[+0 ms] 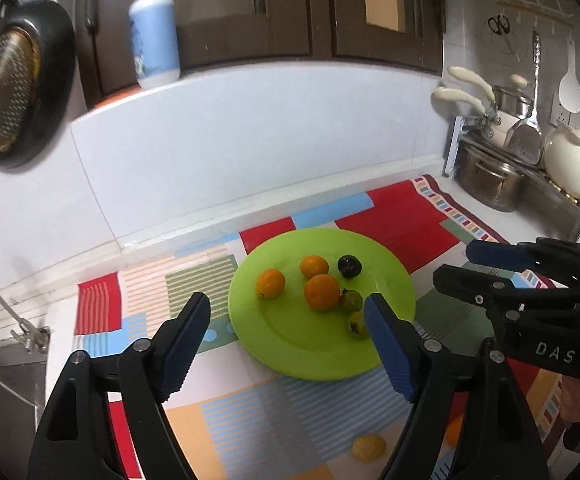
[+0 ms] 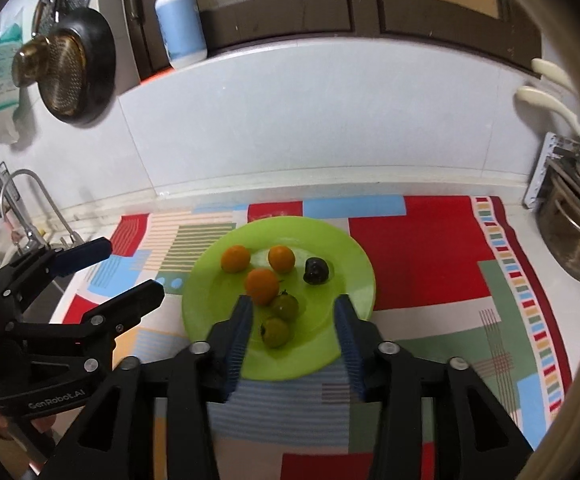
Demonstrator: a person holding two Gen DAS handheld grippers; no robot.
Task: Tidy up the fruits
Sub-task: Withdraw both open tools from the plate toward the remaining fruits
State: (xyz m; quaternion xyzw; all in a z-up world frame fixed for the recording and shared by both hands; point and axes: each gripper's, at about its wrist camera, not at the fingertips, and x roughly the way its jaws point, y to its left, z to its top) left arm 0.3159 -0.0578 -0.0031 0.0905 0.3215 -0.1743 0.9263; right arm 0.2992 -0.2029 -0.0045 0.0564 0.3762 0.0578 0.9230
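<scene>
**Six fruits on the green plate, both tools spread wide and holding nothing**

The green plate (image 2: 353,264) lies on the patterned cloth (image 2: 429,264) just ahead of the right tool (image 2: 293,344), its near rim running under that tool's fingertips. On it sit three oranges: one (image 2: 235,258) far and to the left, one (image 2: 281,258) far and nearer the middle, and a larger one (image 2: 262,286) closest to the tool's left finger. A dark plum (image 2: 316,271) rests ahead and a little right of centre. Two greenish fruits lie nearest the tool, one (image 2: 285,306) just behind the large orange and touching it, the other (image 2: 275,332) right between the fingers, near the plate's front edge.

The right tool has its blue-padded fingers well apart, framing the nearest green fruit without touching it; nothing is gripped.

The left tool (image 1: 288,344) is also spread wide and carries nothing. From its own view the plate (image 1: 290,344) sits ahead, between the fingers, with the fruits toward its right finger. Below and close in, on the cloth (image 1: 250,412) off the plate, lies a yellowish fruit (image 1: 369,447), and an orange one (image 1: 454,431) shows partly behind the right finger. The right tool (image 1: 455,264) reaches in from the left tool's right side.

Farther out, the cloth covers the tabletop (image 2: 561,240) against a white tiled wall. A pump bottle (image 2: 181,20) stands on the ledge above, a black pan (image 2: 78,68) hangs to the left, a faucet (image 2: 38,204) is beyond the left tool (image 2: 126,270), and steel pots (image 1: 489,184) sit at the far right.
</scene>
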